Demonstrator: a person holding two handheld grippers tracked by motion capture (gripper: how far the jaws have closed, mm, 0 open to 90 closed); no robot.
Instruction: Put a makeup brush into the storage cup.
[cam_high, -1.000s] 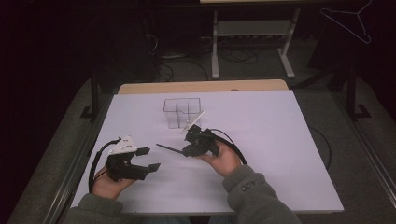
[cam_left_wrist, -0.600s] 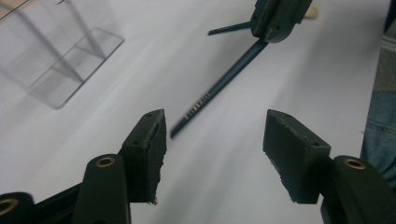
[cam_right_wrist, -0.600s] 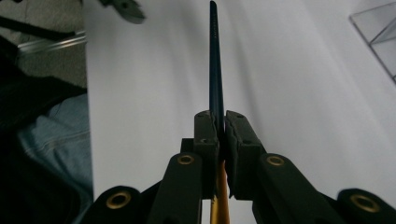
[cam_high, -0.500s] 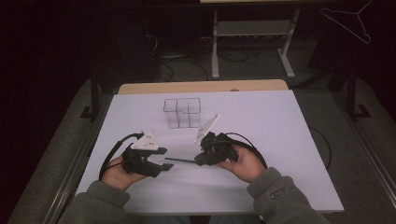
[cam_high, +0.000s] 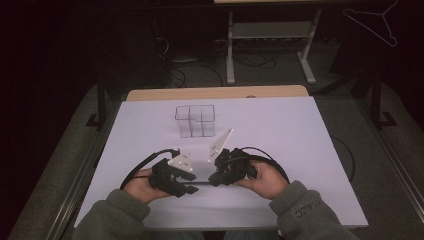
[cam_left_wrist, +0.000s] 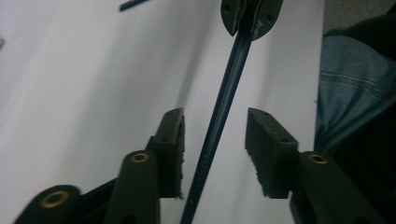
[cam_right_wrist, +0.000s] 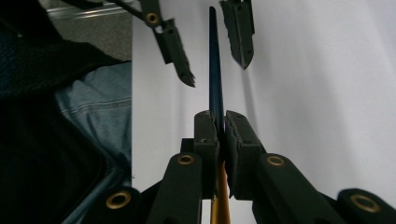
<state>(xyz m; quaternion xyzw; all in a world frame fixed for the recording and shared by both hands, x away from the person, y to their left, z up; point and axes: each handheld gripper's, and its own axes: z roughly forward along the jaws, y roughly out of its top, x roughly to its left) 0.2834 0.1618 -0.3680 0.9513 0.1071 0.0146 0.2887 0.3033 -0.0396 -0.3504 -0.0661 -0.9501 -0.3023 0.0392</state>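
Note:
A thin dark blue pencil (cam_right_wrist: 214, 70) runs straight out from my right gripper (cam_right_wrist: 222, 123), which is shut on it near its yellow end. In the high view the right gripper (cam_high: 214, 179) faces left, low over the white table near the front edge. My left gripper (cam_left_wrist: 215, 126) faces it with the jaws open, and the pencil (cam_left_wrist: 224, 102) passes between the two pads without touching them. From above, the left gripper (cam_high: 191, 186) stands close to the right one, with the pencil (cam_high: 202, 183) bridging the short gap.
A clear plastic box with several compartments (cam_high: 195, 120) stands behind the hands at mid-table. The white sheet (cam_high: 300, 140) covers the table top. The person's jeans (cam_left_wrist: 350, 88) lie just past the front edge. Black cables loop beside both hands.
Both hands have come together near the front edge. The left gripper moved right until its open jaws straddle the pencil's free end. The right gripper turned the pencil toward it.

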